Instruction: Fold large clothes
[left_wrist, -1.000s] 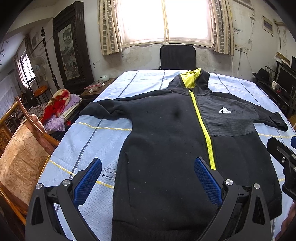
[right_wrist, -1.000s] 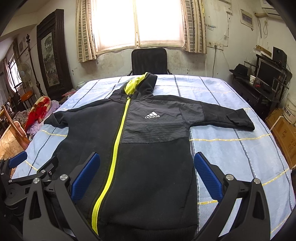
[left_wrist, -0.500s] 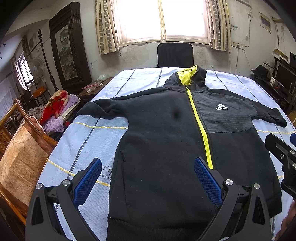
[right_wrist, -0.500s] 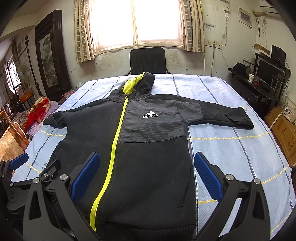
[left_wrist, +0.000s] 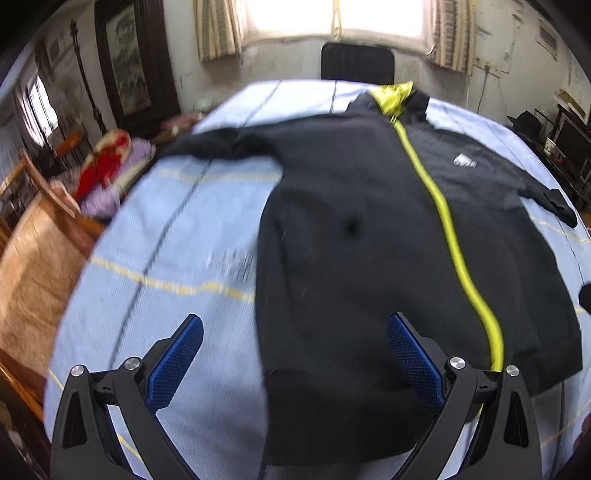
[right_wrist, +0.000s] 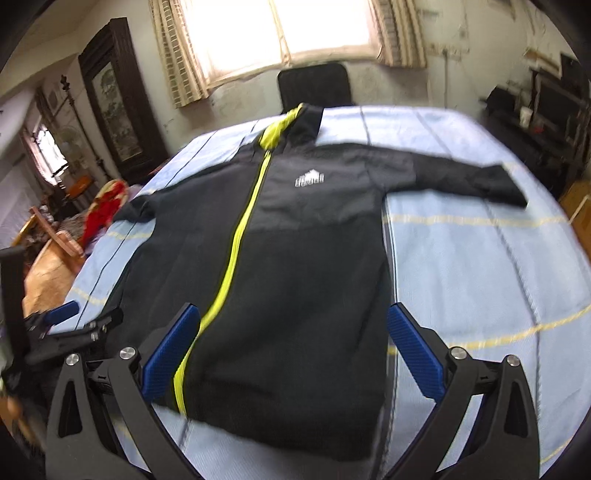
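A black hooded jacket (left_wrist: 351, 229) with a yellow zip and a white logo lies flat and face up on the light blue table cover (left_wrist: 177, 236), both sleeves spread out. It also shows in the right wrist view (right_wrist: 295, 266). My left gripper (left_wrist: 295, 354) is open and empty above the jacket's lower left part. My right gripper (right_wrist: 293, 350) is open and empty above the jacket's lower right part. The left gripper (right_wrist: 74, 325) shows at the left edge of the right wrist view. Both views are blurred.
A black chair (left_wrist: 356, 61) stands at the table's far end under a bright window. A wooden chair (left_wrist: 33, 251) and a pile of red and purple cloth (left_wrist: 107, 166) are to the left. Dark shelves with equipment (right_wrist: 546, 122) stand to the right.
Both grippers have risen and tilted down over the jacket, the left swinging left and the right swinging right. The jacket has not moved. Both stay open.
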